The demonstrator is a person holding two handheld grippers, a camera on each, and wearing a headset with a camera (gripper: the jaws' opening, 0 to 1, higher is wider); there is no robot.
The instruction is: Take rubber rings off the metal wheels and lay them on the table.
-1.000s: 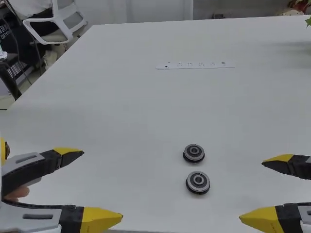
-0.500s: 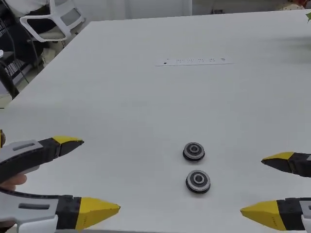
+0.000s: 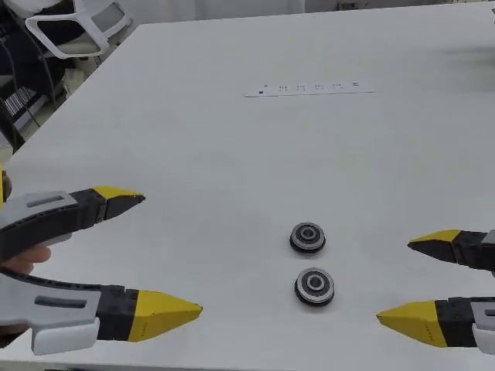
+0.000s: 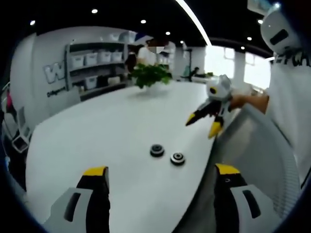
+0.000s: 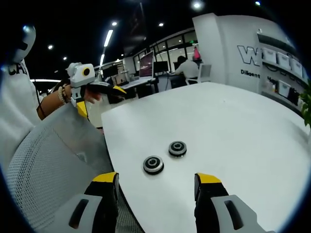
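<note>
Two small metal wheels with black rubber rings lie flat on the white table [image 3: 232, 154]: the far wheel [image 3: 308, 238] [image 4: 157, 150] [image 5: 178, 148] and the near wheel [image 3: 315, 286] [image 4: 178, 158] [image 5: 153, 164], close together. My left gripper [image 3: 158, 255] [image 4: 160, 177] stands open at the lower left, well to the left of the wheels, nothing between its yellow-tipped jaws. My right gripper [image 3: 401, 282] [image 5: 156, 183] is open at the lower right, about a hand's width right of the near wheel, also holding nothing.
A flush strip of sockets [image 3: 309, 89] lies in the table's far middle. A white office chair [image 3: 73, 35] stands off the far left corner. A mesh chair back [image 5: 53, 155] is near the table's front edge. A potted plant [image 4: 149, 75] sits at the table's far end.
The head camera tilted, so the scene slid down a little. My left gripper has come slightly forward and right; the right gripper edged a bit left. The wheels have not moved.
</note>
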